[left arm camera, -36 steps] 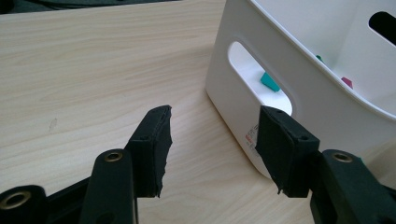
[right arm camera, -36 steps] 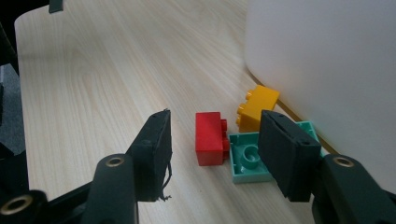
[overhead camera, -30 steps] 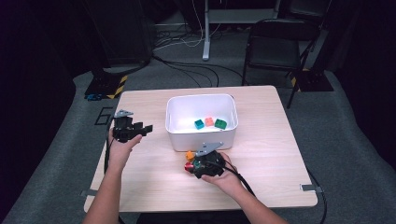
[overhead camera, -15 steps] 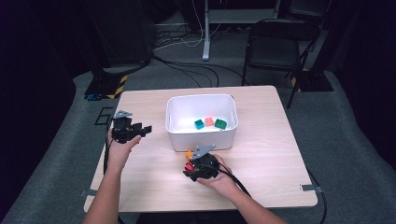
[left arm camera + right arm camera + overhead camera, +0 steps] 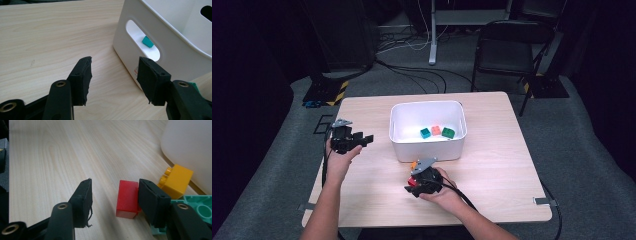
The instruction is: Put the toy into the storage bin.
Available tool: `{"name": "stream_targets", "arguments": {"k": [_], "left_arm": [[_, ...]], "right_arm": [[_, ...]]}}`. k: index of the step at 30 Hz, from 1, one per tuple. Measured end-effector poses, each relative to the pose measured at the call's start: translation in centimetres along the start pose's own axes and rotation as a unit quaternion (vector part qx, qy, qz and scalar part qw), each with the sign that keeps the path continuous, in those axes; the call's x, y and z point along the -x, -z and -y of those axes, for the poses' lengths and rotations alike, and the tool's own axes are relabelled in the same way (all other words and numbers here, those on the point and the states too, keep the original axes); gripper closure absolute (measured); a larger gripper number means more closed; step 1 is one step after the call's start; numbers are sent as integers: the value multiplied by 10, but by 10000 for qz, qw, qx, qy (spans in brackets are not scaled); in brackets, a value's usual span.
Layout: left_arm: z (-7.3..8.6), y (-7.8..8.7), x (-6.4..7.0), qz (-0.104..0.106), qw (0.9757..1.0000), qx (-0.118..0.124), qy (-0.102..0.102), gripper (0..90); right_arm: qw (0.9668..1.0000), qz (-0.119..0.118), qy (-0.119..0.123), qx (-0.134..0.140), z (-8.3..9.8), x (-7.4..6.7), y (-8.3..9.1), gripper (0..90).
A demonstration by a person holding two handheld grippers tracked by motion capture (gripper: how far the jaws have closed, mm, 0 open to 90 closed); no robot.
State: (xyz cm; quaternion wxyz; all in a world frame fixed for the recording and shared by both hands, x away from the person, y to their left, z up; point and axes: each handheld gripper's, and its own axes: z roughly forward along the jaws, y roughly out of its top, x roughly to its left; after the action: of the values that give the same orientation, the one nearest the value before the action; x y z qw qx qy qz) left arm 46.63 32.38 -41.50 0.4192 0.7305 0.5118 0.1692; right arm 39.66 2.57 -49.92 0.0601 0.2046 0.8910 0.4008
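Note:
My right gripper (image 5: 411, 187) is low over the table in front of the white bin (image 5: 427, 150), jaws open. In the right gripper view a red brick (image 5: 127, 197) lies on the table between the jaws (image 5: 113, 200), up against the right-hand pad, with a wide gap to the other pad. A yellow-orange brick (image 5: 177, 180) and a light green brick (image 5: 197, 210) lie just beyond it, near the bin wall. My left gripper (image 5: 364, 139) hovers left of the bin, open and empty (image 5: 113, 75), pointing at the bin's side (image 5: 175, 57).
Inside the bin lie a teal brick (image 5: 425, 132), a coral brick (image 5: 436, 130) and a green brick (image 5: 448, 132); the teal one shows through the handle slot (image 5: 148, 42). A black chair (image 5: 507, 45) stands beyond the table.
My right gripper has shifted a little left and toward the table's near edge, sinking slightly beside the red brick. The left gripper has stayed put.

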Motion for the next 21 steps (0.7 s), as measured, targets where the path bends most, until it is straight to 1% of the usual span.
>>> {"name": "stream_targets", "arguments": {"k": [8,10,14,16,18,20,21], "left_arm": [[0,0,0,-14,10000,32,9,446],[0,0,0,1,10000,8,-1,446],[0,-1,0,0,10000,24,-9,446],[0,-1,0,-1,10000,22,-6,446],[0,0,0,4,10000,11,-1,446],[0,0,0,0,10000,-9,5,446],[0,0,0,-3,10000,-5,6,446]], "right_arm": [[9999,-158,31,2,0,-7,-2,450],[9999,-107,53,48,-1,-7,-1,450],[9999,-5,-17,101,-1,-4,1,446],[10000,47,-30,50,-1,-1,-1,443],[10000,23,-65,-9,0,-1,-4,442],[9999,12,-38,-93,1,-1,-7,442],[9999,20,13,-110,2,-1,-9,442]]}}
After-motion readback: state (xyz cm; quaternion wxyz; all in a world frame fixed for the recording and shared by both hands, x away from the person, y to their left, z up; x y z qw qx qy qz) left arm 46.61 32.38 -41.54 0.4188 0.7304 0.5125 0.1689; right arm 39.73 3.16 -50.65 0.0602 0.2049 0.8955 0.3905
